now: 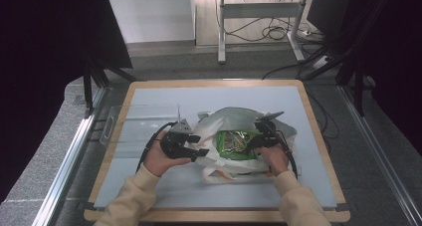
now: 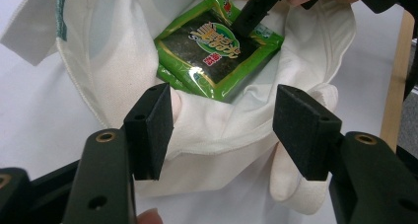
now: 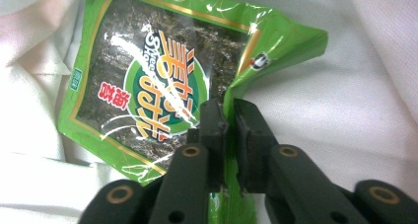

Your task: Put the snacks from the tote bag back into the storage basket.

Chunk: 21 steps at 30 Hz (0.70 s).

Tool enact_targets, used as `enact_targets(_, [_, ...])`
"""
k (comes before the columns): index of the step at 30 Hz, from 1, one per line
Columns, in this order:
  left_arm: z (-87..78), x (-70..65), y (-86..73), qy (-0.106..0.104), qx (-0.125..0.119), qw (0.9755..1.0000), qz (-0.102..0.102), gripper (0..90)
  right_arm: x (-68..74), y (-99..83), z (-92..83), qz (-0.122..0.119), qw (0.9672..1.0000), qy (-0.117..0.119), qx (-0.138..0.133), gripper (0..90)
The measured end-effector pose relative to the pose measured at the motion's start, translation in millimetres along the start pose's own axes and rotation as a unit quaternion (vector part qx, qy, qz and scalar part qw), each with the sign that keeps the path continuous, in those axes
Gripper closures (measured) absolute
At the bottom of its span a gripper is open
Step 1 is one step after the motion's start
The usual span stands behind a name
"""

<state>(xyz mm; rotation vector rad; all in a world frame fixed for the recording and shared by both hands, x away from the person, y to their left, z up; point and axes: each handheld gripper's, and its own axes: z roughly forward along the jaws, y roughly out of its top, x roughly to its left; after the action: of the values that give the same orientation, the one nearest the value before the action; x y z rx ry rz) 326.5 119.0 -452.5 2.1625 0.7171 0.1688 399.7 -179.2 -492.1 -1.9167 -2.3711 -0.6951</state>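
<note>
A white cloth bag (image 1: 234, 117) lies open on the mat, with a green seaweed snack packet (image 1: 236, 144) in its mouth. In the right gripper view my right gripper (image 3: 230, 135) is shut on the packet's (image 3: 143, 86) crumpled green edge, over the white fabric (image 3: 345, 110). My left gripper (image 2: 224, 130) stands wide at the bag's near rim (image 2: 217, 150); a fold of cloth lies between its pads (image 2: 148, 130), with no clear squeeze. Beyond it the packet (image 2: 212, 56) lies in the bag, and the right gripper's jaw tip (image 2: 251, 12) comes down onto it. Both hands flank the bag, the left gripper (image 1: 199, 154) and the right gripper (image 1: 251, 142).
A clear plastic tray (image 1: 134, 124) stands on the mat to the left of the bag. The grey-blue mat (image 1: 199, 94) lies on a wooden-edged table (image 1: 318, 131). A second green packet edge (image 2: 170, 76) shows under the first. Metal rails run along both sides.
</note>
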Motion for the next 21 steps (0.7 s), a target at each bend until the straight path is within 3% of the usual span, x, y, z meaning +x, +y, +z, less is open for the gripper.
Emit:
enact_targets(10, [0.9,1.5,-1.3,0.001,0.003,1.0000,-0.004,40.5,0.5,-2.3,-1.9,-0.013,0.9999,0.000,-0.012,86.1])
enact_targets(21, [1.4,2.9,-1.8,-0.005,0.004,1.0000,-0.006,40.4,1.8,-8.3,-16.0,-0.027,0.9990,0.008,-0.035,86.8])
